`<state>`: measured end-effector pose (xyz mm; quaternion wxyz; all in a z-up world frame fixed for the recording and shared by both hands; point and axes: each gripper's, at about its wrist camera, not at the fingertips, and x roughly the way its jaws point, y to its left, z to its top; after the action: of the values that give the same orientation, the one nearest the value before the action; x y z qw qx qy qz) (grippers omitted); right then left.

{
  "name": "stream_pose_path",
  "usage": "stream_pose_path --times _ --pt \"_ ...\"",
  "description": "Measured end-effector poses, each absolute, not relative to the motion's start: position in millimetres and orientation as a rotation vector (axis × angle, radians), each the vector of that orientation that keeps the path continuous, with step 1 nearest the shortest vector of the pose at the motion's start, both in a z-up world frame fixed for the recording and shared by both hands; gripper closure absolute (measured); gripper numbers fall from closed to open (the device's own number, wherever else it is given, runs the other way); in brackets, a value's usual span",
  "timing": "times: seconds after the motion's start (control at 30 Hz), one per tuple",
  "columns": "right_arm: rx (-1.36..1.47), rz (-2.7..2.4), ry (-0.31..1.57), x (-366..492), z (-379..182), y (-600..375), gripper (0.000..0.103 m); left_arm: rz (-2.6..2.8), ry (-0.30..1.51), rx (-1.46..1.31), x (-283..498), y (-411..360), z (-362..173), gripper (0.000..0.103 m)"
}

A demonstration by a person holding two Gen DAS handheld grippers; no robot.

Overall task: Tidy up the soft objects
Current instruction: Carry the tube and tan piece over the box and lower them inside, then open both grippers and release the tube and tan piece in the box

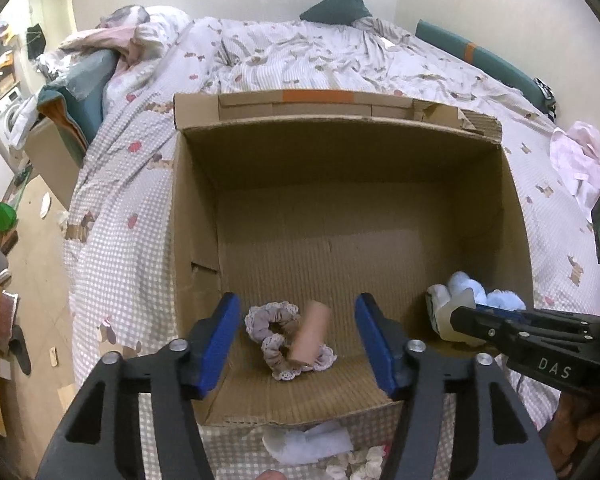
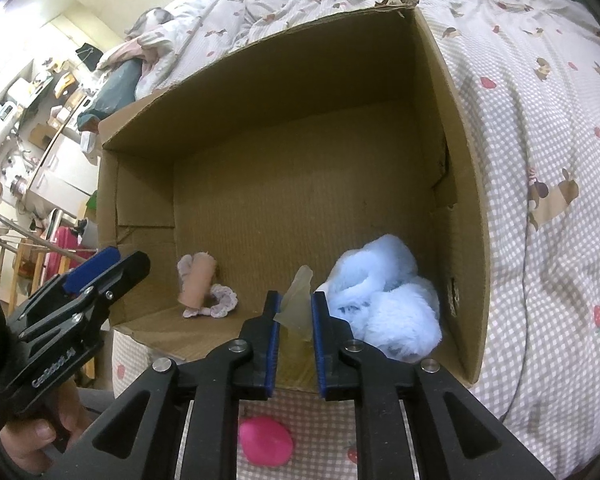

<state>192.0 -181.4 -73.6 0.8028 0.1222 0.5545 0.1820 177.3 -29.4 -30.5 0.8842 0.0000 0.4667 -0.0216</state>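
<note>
An open brown cardboard box [image 1: 516, 208] was set on the checked bed [image 1: 116, 264]. Near its front edge, a lilac lace scrunchie [image 1: 260, 320] under a beige roll [image 1: 310, 336] was straddled by the left gripper [image 1: 296, 340], fingers [image 1: 220, 340] apart and empty. In the box's right front corner, a fluffy pale-blue slipper [image 2: 384, 300] was gripped by its translucent sole between the right gripper's [image 2: 296, 312] narrowly parted fingers. A pink ball [image 2: 265, 442] before the box was shown only in the right wrist view.

**Counting what is lying in and around the box**

One open brown cardboard box [image 1: 516, 216] is sitting on one bed covered in a checked, patterned sheet [image 2: 540, 160]. Inside the box, one lilac lace-edged fabric scrunchie [image 1: 270, 330] is lying with one beige rolled cloth tube [image 1: 310, 336], and one fluffy pale-blue plush bundle [image 2: 384, 296] is resting apart from them. One translucent cream tag [image 2: 298, 294] is showing. One bright pink rounded soft object [image 2: 265, 442] is lying outside. Two black grippers with blue pads, one left gripper [image 1: 300, 340] and one right gripper [image 2: 294, 344], are appearing.
</note>
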Motion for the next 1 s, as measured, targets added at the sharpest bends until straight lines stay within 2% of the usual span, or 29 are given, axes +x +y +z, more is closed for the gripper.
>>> stream_pose_path --times 0.07,0.1,0.17,0.23,0.27,0.3,0.33,1.0 --pt "0.266 0.391 1.185 192 -73 -182 0.083 -0.043 0.966 0.003 177 -29 -30 0.028" --pt "0.271 0.391 1.181 192 -72 -182 0.082 -0.04 0.96 0.003 176 -29 -29 0.024" --pt "0.277 0.39 1.172 192 -71 -183 0.079 -0.041 0.951 0.005 176 -29 -27 0.021" --pt "0.285 0.383 1.161 192 -69 -186 0.07 -0.041 0.948 0.007 175 -29 -27 0.02" --pt "0.292 0.376 1.155 192 -67 -187 0.054 -0.038 0.944 0.009 175 -29 -26 0.019" --pt "0.305 0.371 1.143 192 -66 -189 0.026 -0.035 0.943 0.01 175 -29 -26 0.019" --pt "0.317 0.363 1.126 192 -63 -192 0.02 -0.034 0.943 0.01 175 -29 -26 0.018" --pt "0.331 0.344 1.075 189 -50 -202 0.019 -0.009 0.936 0.003 168 -24 -21 0.017"
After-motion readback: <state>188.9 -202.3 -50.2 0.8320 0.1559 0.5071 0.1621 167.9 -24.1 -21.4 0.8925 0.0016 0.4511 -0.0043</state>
